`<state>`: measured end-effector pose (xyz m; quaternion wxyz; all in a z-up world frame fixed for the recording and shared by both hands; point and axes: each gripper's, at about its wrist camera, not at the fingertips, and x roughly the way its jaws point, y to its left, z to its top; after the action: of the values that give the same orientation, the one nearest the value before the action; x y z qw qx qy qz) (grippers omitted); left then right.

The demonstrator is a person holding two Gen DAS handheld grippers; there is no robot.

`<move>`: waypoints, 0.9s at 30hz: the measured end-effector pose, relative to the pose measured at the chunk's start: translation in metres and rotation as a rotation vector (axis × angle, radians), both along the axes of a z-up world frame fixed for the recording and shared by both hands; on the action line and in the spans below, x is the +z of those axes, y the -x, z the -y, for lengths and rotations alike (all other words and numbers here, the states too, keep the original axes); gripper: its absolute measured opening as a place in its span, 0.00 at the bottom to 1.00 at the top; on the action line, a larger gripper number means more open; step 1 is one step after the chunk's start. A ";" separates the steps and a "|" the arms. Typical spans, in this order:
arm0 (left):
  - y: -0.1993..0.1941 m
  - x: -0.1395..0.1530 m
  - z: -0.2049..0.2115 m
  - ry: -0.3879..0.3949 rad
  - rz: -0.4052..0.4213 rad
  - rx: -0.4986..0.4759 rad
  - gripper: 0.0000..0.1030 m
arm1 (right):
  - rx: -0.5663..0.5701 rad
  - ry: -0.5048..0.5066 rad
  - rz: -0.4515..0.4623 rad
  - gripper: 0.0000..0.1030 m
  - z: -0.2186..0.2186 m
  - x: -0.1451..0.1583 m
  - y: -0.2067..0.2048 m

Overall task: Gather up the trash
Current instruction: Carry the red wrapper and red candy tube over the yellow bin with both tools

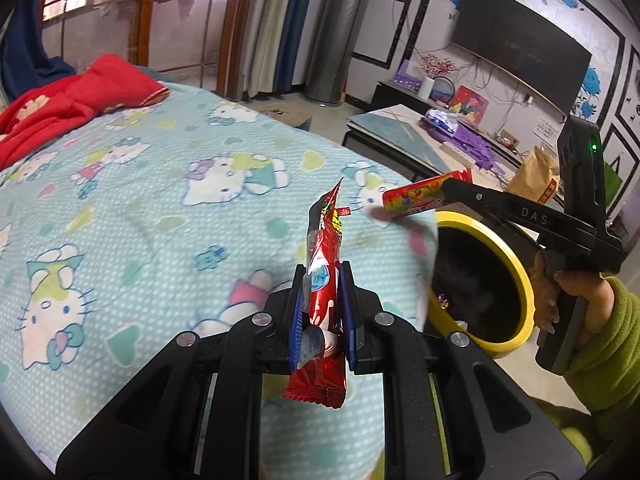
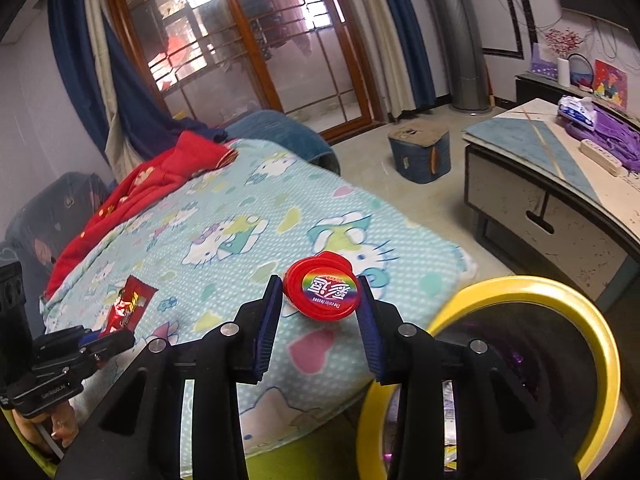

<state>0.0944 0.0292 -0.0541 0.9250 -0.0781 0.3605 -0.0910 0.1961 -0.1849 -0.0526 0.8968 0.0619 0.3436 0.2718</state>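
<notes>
My L gripper (image 1: 322,312) is clamped on a crinkly red foil snack wrapper (image 1: 324,280), R gripper (image 2: 320,312) pinches a red plastic candy tube (image 2: 322,292) w/ rainbow cap, both above the bed near the yellow-rimmed black bin (image 1: 486,284); bin drops still left.

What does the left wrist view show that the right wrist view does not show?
Only the left wrist view shows the wall television, the brown paper bag and the side of the candy tube held in the right gripper.

Only the right wrist view shows the blue stool on the floor and the printed red cap of the candy tube.

Both show the cartoon-cat blanket, the red wrapper in the left gripper and the yellow-rimmed bin.
</notes>
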 end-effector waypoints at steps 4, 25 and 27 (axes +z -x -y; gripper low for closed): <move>-0.004 0.005 0.019 -0.012 0.020 -0.042 0.10 | -0.035 -0.008 0.008 0.33 0.017 0.005 0.001; -0.029 0.016 0.111 -0.021 0.070 -0.254 0.10 | -0.202 -0.011 0.032 0.31 0.105 0.014 0.021; -0.032 0.015 0.120 -0.021 0.072 -0.273 0.10 | -0.217 -0.011 0.025 0.31 0.112 0.013 0.023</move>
<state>0.1264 -0.0904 -0.0388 0.9171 -0.0155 0.3352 -0.2153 0.1736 -0.2973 -0.0395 0.9249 0.1002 0.3221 0.1756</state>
